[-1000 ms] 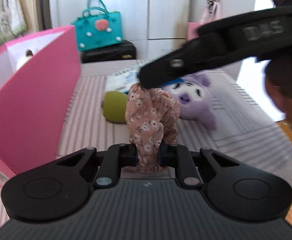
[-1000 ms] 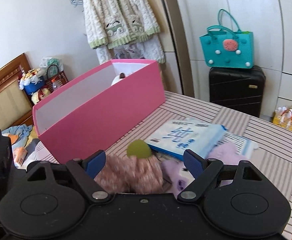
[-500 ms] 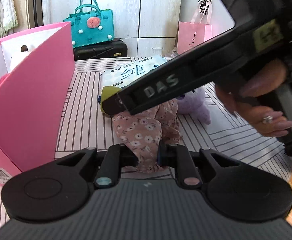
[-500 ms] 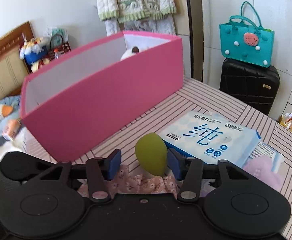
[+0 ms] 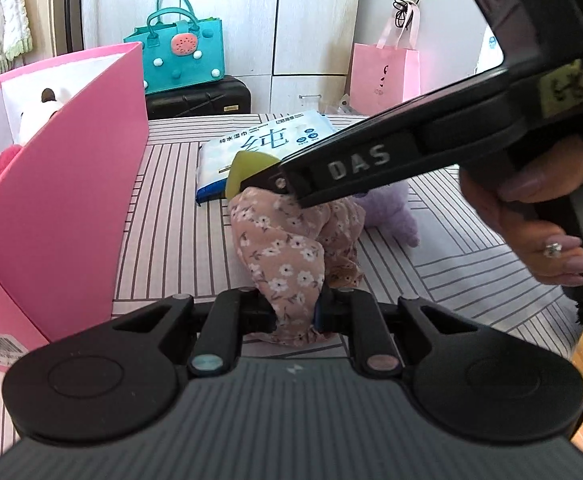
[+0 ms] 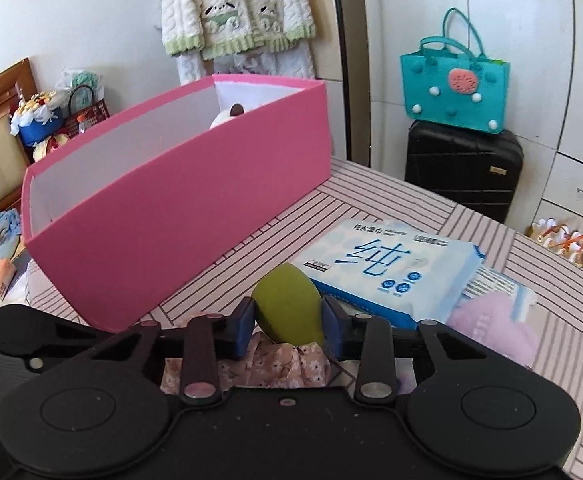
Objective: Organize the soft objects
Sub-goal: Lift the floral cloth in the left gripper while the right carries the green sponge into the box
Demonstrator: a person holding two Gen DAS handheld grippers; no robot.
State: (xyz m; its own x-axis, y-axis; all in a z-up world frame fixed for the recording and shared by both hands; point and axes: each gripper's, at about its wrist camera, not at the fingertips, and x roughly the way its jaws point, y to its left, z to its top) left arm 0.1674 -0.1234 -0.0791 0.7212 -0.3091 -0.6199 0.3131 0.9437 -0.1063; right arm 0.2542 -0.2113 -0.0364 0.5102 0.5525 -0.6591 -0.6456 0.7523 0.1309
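My left gripper [image 5: 294,310] is shut on a pink floral cloth [image 5: 287,256] that bunches up above the striped table. My right gripper [image 6: 289,322] is shut on a green egg-shaped soft object [image 6: 289,306], held just above the cloth [image 6: 251,368]. In the left wrist view the right gripper [image 5: 267,178] reaches in from the right, with the green object [image 5: 243,172] at its tip. A purple plush [image 5: 391,208] lies behind the cloth. A pink box [image 6: 179,204] with a white plush [image 6: 225,116] inside stands to the left.
A blue pack of wet wipes [image 6: 391,268] lies on the striped table [image 6: 551,320] beyond the grippers. The pink box wall [image 5: 63,184] stands close on the left. A black suitcase [image 6: 463,168] with a teal bag [image 6: 453,92] stands past the table.
My right gripper closed on the green object and lifted it off the table above the floral cloth. My left gripper kept its hold on the cloth.
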